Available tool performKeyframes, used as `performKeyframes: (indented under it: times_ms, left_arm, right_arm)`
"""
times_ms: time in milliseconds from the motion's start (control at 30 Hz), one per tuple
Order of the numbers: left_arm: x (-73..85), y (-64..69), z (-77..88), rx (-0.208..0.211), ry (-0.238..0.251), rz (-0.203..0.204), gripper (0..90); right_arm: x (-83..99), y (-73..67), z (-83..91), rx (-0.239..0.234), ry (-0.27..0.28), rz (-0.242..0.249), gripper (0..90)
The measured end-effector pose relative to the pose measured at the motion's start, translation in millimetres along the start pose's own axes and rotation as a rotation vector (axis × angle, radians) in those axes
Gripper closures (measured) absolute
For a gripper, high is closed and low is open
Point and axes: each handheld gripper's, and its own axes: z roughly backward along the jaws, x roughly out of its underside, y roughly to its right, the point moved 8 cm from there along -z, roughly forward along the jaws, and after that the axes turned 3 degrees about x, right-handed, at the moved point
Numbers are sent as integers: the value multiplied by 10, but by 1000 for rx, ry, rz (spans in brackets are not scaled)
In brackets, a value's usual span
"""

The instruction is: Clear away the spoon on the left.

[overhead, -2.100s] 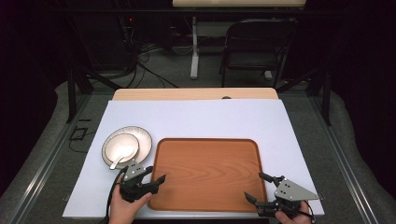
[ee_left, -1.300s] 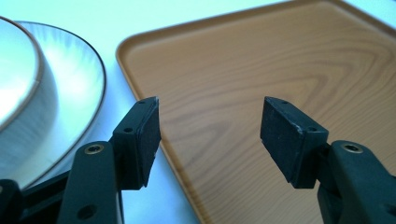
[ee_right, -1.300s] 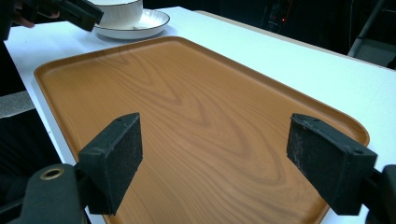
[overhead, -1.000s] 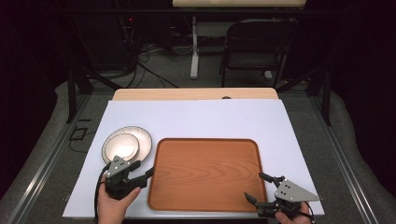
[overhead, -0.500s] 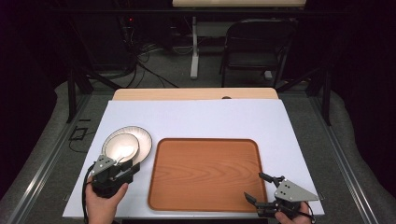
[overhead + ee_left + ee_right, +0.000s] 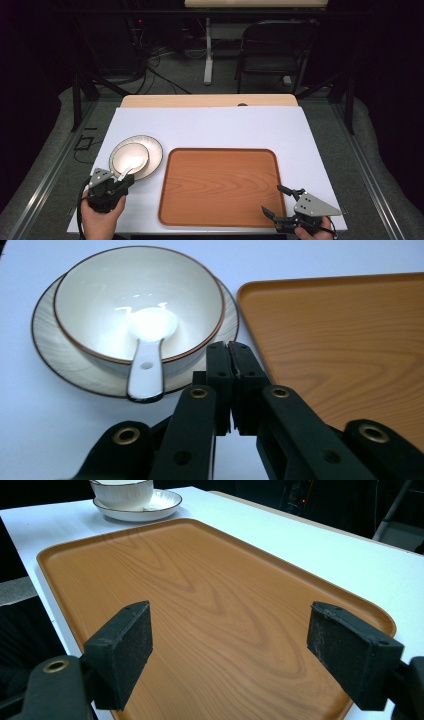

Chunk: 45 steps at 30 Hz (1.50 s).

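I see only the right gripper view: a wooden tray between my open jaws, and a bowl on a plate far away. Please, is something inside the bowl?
Observer: Yes. The left gripper view shows a white spoon lying in the bowl, its handle resting over the near rim.
Operator: Where is the left gripper?
Observer: In the high view the left gripper sits at the near edge of the plate, left of the tray.
Operator: Are its jaws open?
Observer: No, they are pressed together with nothing between them, just right of the spoon's handle.
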Motion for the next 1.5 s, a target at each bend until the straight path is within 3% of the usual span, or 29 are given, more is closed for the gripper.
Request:
performKeyframes:
  times_ms: [100,633,1167,1500]
  left_arm:
    - [34,-72,-11,-31,-13,-6,900]
    - [51,-253,-17,-70,-11,14,900]
    - [-85,-654,-43,-167,10,52,900]
    - [-219,-822,-108,-197,30,82,900]
  right_arm:
    - [0,0,0,0,0,0,177]
    - [0,-1,2,-1,1,1,177]
    - [-1,-2,2,-2,2,3,177]
    - [0,-3,2,-2,1,1,177]
